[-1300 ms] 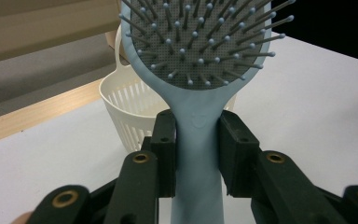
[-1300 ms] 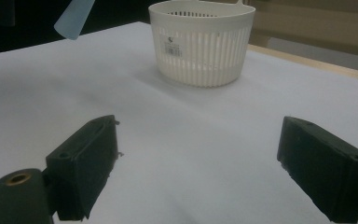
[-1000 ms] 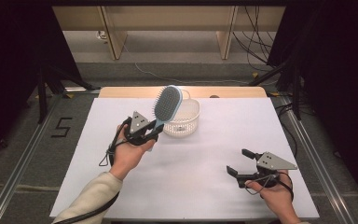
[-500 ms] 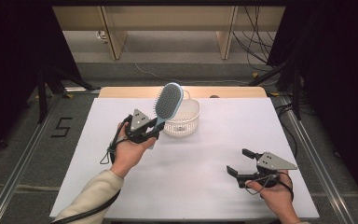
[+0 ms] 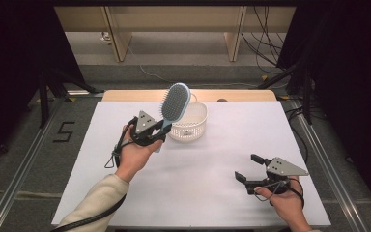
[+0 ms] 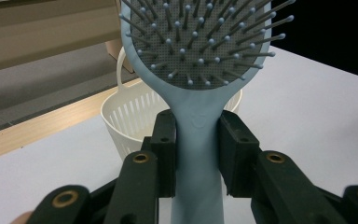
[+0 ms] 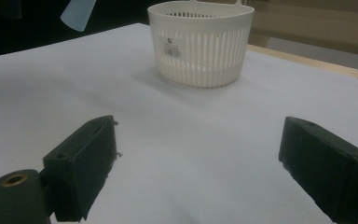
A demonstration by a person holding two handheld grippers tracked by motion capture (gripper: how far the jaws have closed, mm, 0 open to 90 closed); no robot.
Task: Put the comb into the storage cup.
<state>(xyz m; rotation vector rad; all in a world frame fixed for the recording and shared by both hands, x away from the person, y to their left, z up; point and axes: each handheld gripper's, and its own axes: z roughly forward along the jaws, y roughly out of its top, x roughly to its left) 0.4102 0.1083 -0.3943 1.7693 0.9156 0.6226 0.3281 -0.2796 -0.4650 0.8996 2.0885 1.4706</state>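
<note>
Left gripper [image 5: 160,137] clenching brush [image 5: 175,103] by handle, head tilting up and far-right, hanging over near-left rim of basket [image 5: 189,126]. Brush long axis pointing at basket. Right gripper [image 5: 247,168] lying released, well apart at near right.

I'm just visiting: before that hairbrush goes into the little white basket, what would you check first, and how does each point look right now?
1. Grip: the left gripper has its jaws clamped on the handle of the hairbrush: ok.
2. Brush lifted off the table, head up, bristles facing the camera: ok.
3. Basket upright with its mouth open: ok.
4. Basket free of other items: cannot tell, its floor is partly hidden.
5. Right gripper open, holding nothing, well away from the basket: ok.
6. Brush head directly over the basket mouth: cannot tell; it overlaps the rim from above.
</note>
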